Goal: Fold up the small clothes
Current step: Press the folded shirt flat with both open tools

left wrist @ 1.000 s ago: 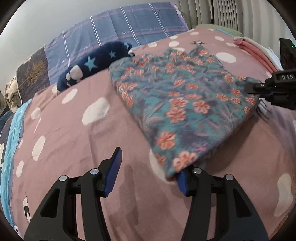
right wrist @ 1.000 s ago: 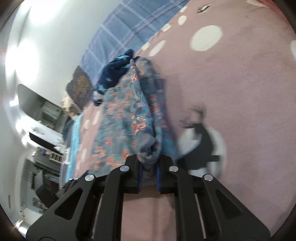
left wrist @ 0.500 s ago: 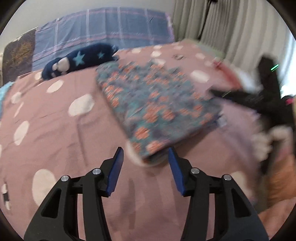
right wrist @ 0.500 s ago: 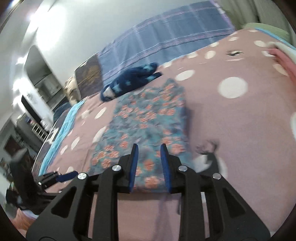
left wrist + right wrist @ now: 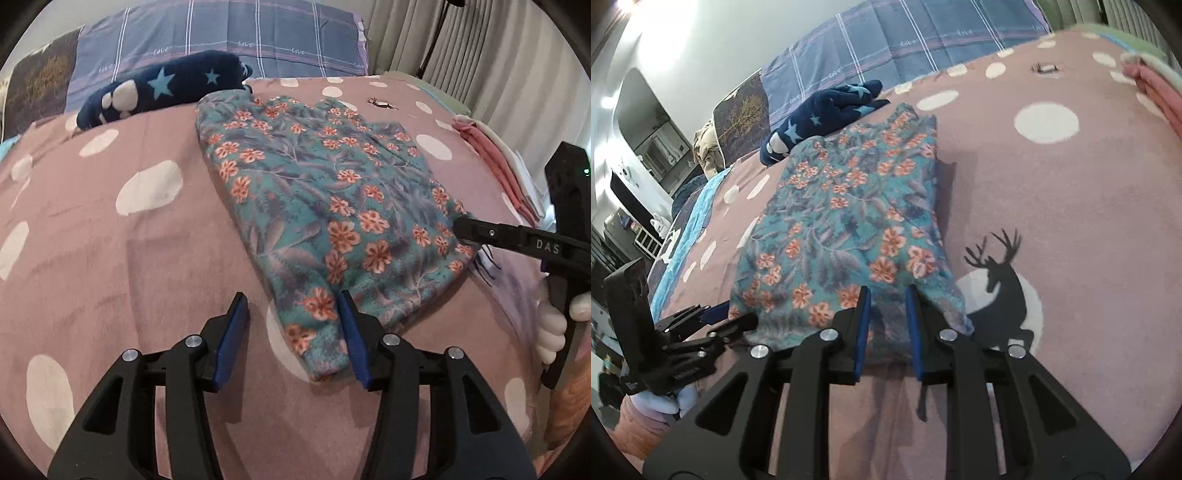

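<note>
While the folded floral garment (image 5: 317, 206) lies flat on the pink dotted bed blanket (image 5: 110, 258), my left gripper (image 5: 291, 325) stands wide apart around its near corner, gripping nothing. My right gripper (image 5: 886, 325), jaws apart, straddles the garment's near edge beside the blanket's deer print (image 5: 1001, 280). A navy star plush (image 5: 162, 88) lies beyond the garment.

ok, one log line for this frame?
step: fold | item: folded teal floral garment on pink spotted blanket | left gripper: open | right gripper: open

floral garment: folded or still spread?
Folded. The floral garment lies on the dotted blanket as a compact rectangle with thick, doubled edges at its near corners, by the open left gripper and right gripper.
</note>
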A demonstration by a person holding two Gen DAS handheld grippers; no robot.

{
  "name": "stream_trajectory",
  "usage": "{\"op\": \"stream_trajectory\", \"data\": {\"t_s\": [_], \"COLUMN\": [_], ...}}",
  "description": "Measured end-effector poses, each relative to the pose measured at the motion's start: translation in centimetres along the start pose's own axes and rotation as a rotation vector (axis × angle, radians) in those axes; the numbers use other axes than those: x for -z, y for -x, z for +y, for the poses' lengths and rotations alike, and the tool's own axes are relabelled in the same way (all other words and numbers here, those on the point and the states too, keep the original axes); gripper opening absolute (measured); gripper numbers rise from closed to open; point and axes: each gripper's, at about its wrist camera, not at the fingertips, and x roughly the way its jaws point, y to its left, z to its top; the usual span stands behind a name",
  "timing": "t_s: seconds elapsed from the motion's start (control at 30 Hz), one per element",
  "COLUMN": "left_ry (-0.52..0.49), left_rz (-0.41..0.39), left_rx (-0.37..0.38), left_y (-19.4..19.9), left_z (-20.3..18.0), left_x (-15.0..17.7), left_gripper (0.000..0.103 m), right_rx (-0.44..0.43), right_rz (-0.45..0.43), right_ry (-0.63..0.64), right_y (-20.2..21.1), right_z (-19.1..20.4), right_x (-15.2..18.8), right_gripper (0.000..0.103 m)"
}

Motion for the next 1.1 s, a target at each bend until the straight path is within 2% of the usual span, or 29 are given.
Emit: {"op": "stream_trajectory", "data": {"t_s": [0.1, 0.2, 0.23, 0.27, 0.33, 0.4, 0.5, 0.53, 0.67, 0.8, 0.83, 0.87, 0.97, 1.1], "left_ry": [0.016, 0.034, 0.028, 0.023, 0.031, 0.058, 0.072, 0.089, 0.146, 0.132, 0.133, 0.138, 0.153, 0.150], "left_rz": [0.016, -0.019, -0.048, -0.088, -0.134, -0.143, -0.046, -0.019, -0.039, -0.041, -0.041, -0.042, -0.039, -0.036], "left_rx": [0.013, 0.044, 0.048, 0.050, 0.047, 0.044, -0.057, -0.053, 0.013, 0.004, 0.006, 0.013, 0.036, 0.035], "left_y": [0.3, 1.6, 2.1, 2.7, 2.9, 1.9, -1.7, -2.6, -2.6, -2.5, -2.5, -2.5, -2.9, -2.9], "left_z": [0.1, 0.1, 0.1, 0.1, 0.4, 1.1, 2.0, 2.4, 3.5, 3.3, 3.3, 3.4, 4.0, 3.8], "left_x": [-0.4, -1.4, -1.9, -2.6, -4.0, -5.2, -4.8, -4.3, -3.8, -3.6, -3.6, -3.6, -3.6, -3.6], "left_gripper": [0.053, 0.053, 0.053, 0.053, 0.054, 0.055, 0.057, 0.060, 0.061, 0.061, 0.062, 0.062, 0.062, 0.063], "right_rx": [-0.007, 0.010, 0.031, 0.037, 0.020, 0.034, 0.063, 0.073, 0.086, 0.045, 0.047, 0.063, 0.099, 0.105], "right_rz": [0.025, -0.038, -0.061, -0.074, -0.075, -0.065, -0.014, 0.005, 0.079, 0.138, 0.154, 0.157, 0.097, 0.102], "right_ry": [-0.027, 0.055, 0.087, 0.106, 0.137, 0.130, 0.137, 0.133, 0.090, 0.084, 0.091, 0.109, 0.120, 0.094], "right_y": [0.1, 1.4, 1.7, 1.8, 1.1, -0.7, -4.4, -5.5, -10.3, -14.1, -14.9, -15.4, -15.2, -15.9], "right_z": [0.1, 1.9, 2.7, 3.0, 3.3, 2.7, 1.9, 1.6, -0.2, -0.6, -0.6, -0.5, -0.6, -1.8], "right_x": [-1.0, -3.4, -4.7, -5.7, -8.6, -11.8, -15.7, -16.4, -19.5, -21.4, -21.7, -21.7, -21.7, -21.2], "right_gripper": [0.020, 0.020, 0.023, 0.032, 0.040, 0.040, 0.040, 0.040, 0.040, 0.041, 0.027, 0.007, 0.007, 0.015]}}
